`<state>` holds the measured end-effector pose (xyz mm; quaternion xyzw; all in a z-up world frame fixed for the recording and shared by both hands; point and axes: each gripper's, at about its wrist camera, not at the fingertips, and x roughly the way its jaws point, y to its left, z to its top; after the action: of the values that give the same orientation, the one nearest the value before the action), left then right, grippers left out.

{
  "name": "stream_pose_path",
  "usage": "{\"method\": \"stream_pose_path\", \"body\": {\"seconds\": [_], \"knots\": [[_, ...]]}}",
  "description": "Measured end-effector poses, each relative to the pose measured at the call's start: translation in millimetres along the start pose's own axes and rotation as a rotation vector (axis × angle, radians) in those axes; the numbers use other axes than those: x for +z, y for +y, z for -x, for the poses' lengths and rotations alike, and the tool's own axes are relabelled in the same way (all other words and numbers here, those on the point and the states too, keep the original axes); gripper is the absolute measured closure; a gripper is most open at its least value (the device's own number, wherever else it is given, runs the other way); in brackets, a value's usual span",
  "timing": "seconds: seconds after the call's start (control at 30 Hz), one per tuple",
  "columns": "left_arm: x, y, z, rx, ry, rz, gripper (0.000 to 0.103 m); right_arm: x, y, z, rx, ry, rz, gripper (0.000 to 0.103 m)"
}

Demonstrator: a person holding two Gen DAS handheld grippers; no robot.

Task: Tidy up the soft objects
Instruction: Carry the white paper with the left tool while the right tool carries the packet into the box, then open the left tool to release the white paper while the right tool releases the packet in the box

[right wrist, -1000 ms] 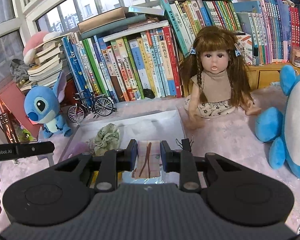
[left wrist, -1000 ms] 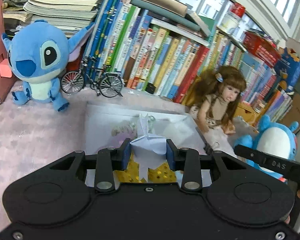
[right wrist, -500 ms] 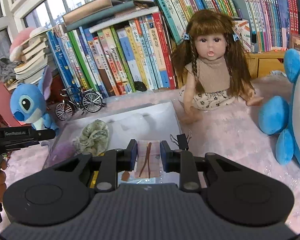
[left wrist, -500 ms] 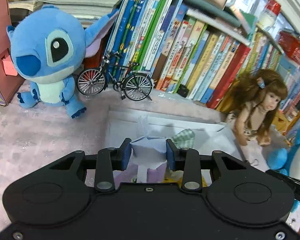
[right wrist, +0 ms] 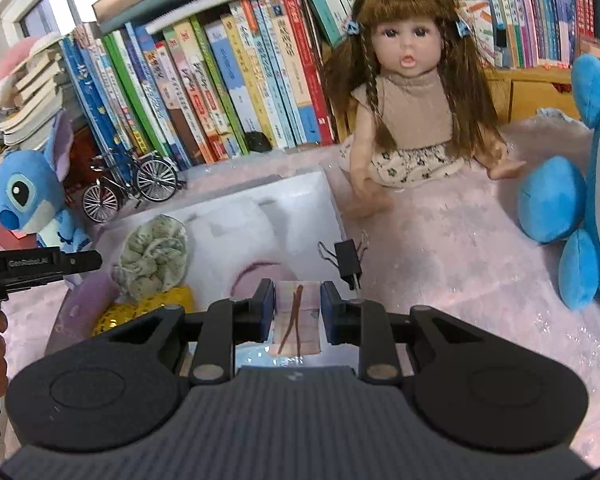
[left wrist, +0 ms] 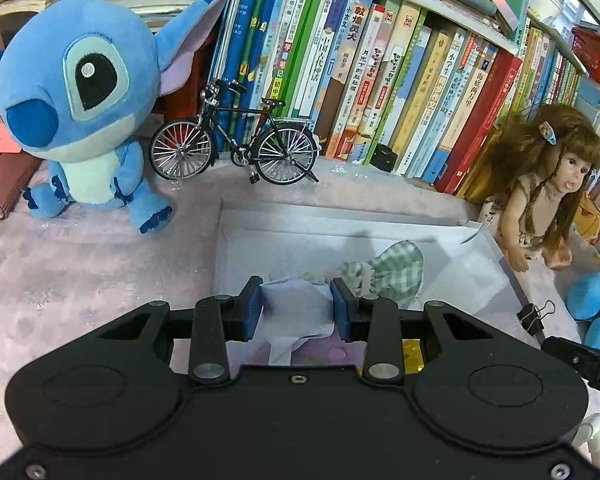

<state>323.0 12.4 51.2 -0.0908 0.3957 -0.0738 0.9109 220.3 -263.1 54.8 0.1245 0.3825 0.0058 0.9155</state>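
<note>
A pale pink, faintly glittering cloth [right wrist: 452, 248] covers the surface, and a long row of upright books [left wrist: 380, 80] closes it off behind, with window panes above in the right wrist view. The white shallow box [left wrist: 340, 224] serves as landmark. Behind its left corner sits a blue plush toy [left wrist: 80, 120], and a small model bicycle [left wrist: 236, 148] stands just behind the box's back wall, in front of the books. A long-haired doll [right wrist: 412, 100] sits behind the box's right corner, and a larger blue-and-white plush [right wrist: 572, 208] lies well to the right of it. A black binder clip [right wrist: 348, 260] lies at the box's right edge.

Inside the box lie a green checked scrunchie [right wrist: 156, 256], a lilac soft item [right wrist: 88, 300] and a gold sequinned piece [right wrist: 148, 308] near the left side.

The left gripper [left wrist: 296, 312] is pinched on a pale crumpled cloth [left wrist: 296, 308] above the box's left part. The right gripper [right wrist: 298, 312] is clamped narrowly on a clear packet with a brown strand [right wrist: 296, 316] above the box's front right part.
</note>
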Motion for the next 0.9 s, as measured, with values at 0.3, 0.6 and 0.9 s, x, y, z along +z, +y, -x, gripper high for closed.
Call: {"method": "stream_pose_path", "body": {"seconds": [0.3,0.6,0.9], "knots": [[-1,1,-7,0.0,0.018,-0.001,0.069,-2,-6,-14,-0.014,0.049,-0.021,0.07],[-3,-1,-11,-0.003,0.022,-0.007,0.069,-3,-7,-20,-0.019,0.07,-0.018,0.07],[-5,-1,-5,-0.003,0.006,-0.014,0.055,-4,-6,-18,-0.011,0.071,-0.011,0.062]]}}
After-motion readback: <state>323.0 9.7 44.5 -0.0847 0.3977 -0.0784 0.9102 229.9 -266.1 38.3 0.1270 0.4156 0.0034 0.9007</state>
